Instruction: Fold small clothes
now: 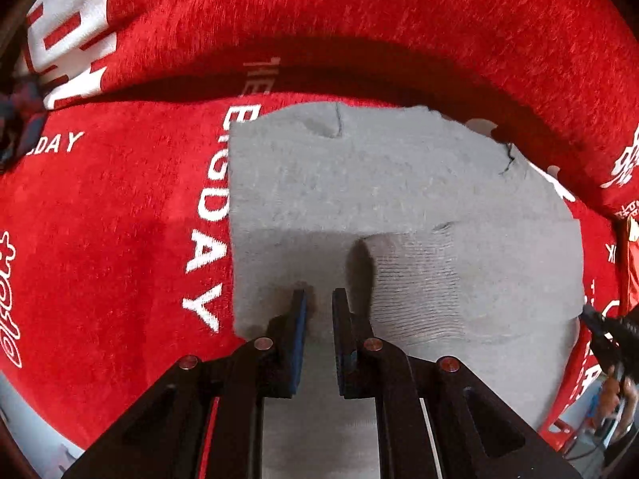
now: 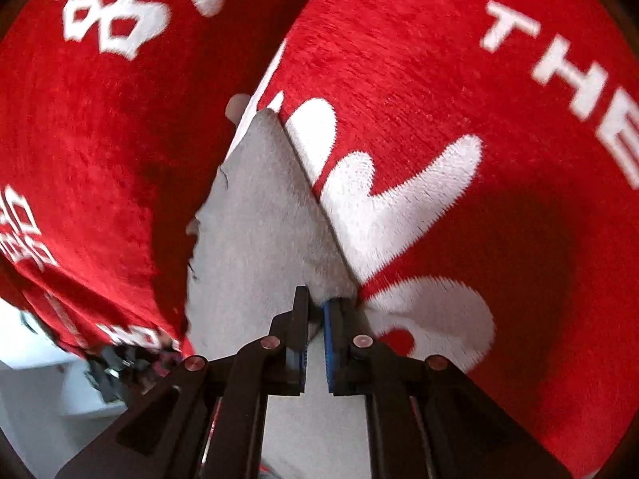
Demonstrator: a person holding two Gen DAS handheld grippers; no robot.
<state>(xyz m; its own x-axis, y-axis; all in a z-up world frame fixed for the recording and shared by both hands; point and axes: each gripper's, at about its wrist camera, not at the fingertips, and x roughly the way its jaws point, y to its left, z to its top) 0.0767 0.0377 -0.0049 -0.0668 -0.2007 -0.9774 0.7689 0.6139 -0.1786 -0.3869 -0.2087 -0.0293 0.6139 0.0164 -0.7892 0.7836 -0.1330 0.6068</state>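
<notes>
The red cloth (image 1: 120, 219) reads "BIGDAY" and "THE" in white.

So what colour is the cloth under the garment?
Red cloth with white lettering, clearest in the left wrist view.

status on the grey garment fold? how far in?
Done: the grey garment lies flat on the red cloth, its near part seemingly already doubled over. In hand: the left tool and right tool each pinch a grey edge. Left: carry that edge over, let go, smooth. No finished stack is visible.

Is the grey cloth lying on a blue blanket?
No, the grey cloth lies on a red blanket with white letters.
</notes>
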